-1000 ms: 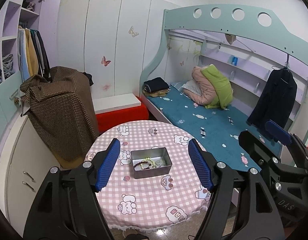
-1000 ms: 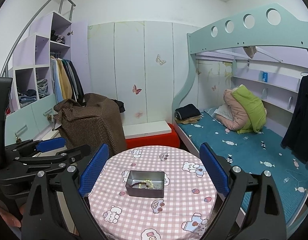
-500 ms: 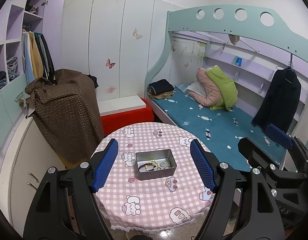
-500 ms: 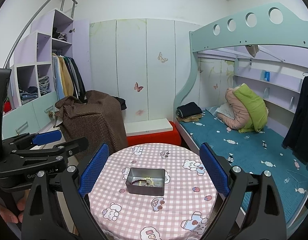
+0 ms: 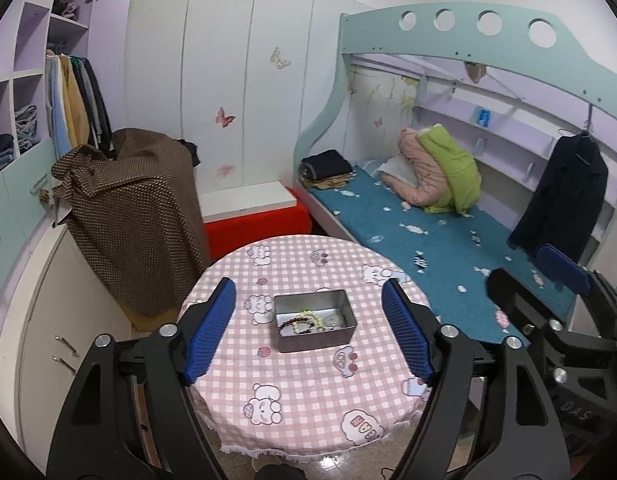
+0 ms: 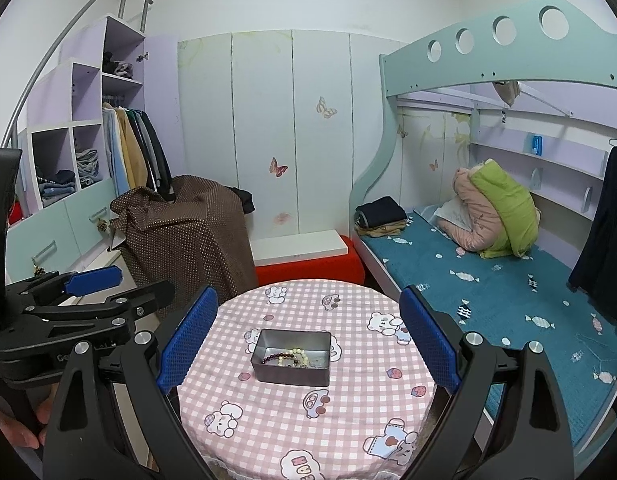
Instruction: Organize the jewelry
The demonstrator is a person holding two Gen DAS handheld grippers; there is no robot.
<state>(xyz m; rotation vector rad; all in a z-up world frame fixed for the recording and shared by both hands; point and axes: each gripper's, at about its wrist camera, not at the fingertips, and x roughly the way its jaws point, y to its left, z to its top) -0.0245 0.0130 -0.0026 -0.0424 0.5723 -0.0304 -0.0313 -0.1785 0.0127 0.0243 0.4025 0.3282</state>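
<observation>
A grey metal tin (image 5: 316, 342) stands in the middle of a round table with a pink checked cloth (image 5: 308, 396). Several bead bracelets (image 5: 304, 322), dark red and pale, lie inside it. My left gripper (image 5: 308, 288) hovers short of the tin and above it, its jaws opening with nothing between them. In the right wrist view the tin (image 6: 290, 376) and the bracelets (image 6: 286, 358) sit beyond my right gripper (image 6: 308, 294), which is open and empty. Each gripper shows at the edge of the other's view.
A brown dotted cloth covers a bulky thing (image 5: 136, 216) left of the table. A red bench with a white top (image 5: 252, 212) stands behind it. A bunk bed with a blue cover (image 5: 428, 240) runs along the right. A hand (image 6: 12, 432) holds the left gripper.
The left gripper's jaws have spread slightly wider. Both hands stay in about the same place, and the tin has not moved on the table.
</observation>
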